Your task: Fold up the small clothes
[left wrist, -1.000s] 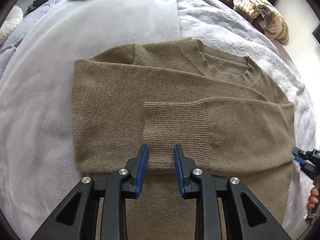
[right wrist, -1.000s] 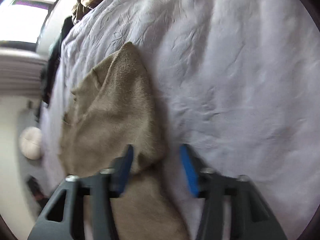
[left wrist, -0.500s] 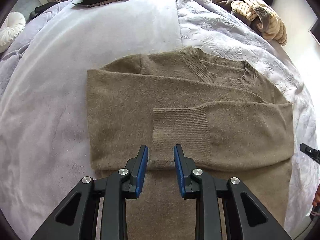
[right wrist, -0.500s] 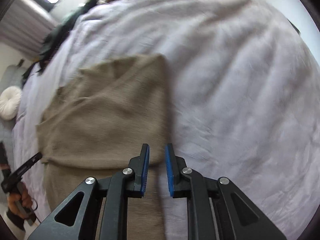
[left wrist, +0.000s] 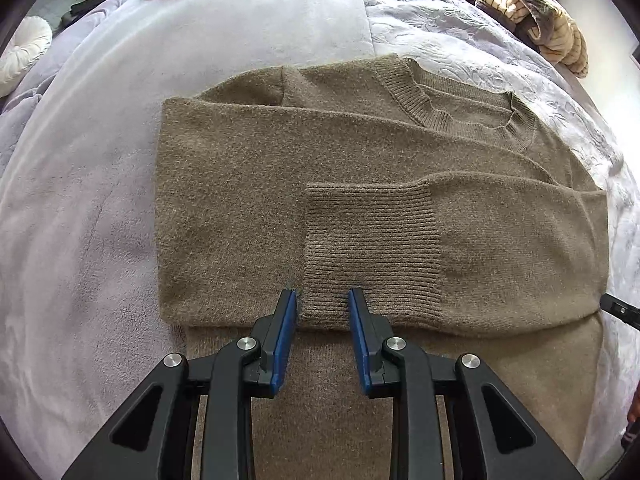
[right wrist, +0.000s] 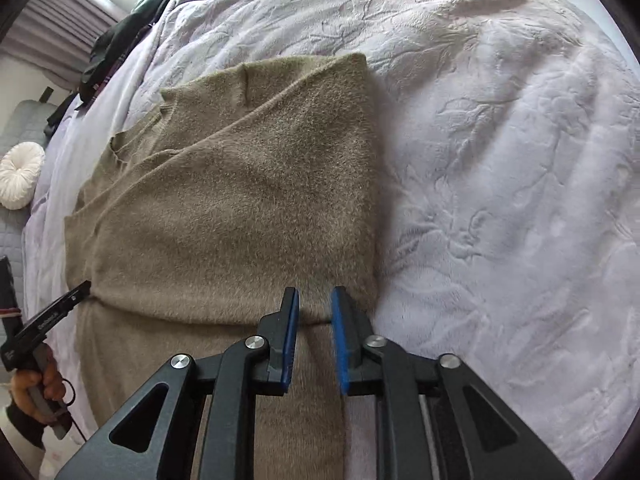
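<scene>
A brown knit sweater (left wrist: 248, 184) lies flat on the bed with both sleeves folded across its chest; the ribbed cuff (left wrist: 372, 248) of the upper sleeve lies in the middle. My left gripper (left wrist: 322, 300) is open and empty, its jaws on either side of the cuff's near edge. In the right wrist view the sweater (right wrist: 240, 200) lies left of centre. My right gripper (right wrist: 314, 298) hovers over the folded sleeve's near right corner, jaws slightly apart and holding nothing. The left gripper's tip (right wrist: 72, 300) shows at the left edge.
The bed is covered by a lilac plush blanket (left wrist: 72, 208) and a white embossed quilt (right wrist: 500, 160). Dark and striped clothes (left wrist: 532, 4) are piled at the far end. A round white cushion (right wrist: 20, 180) sits beyond the bed's left side.
The right gripper swung from the sweater's side round to its near right corner and its jaws narrowed. The left gripper stayed open near the cuff, shifting slightly.
</scene>
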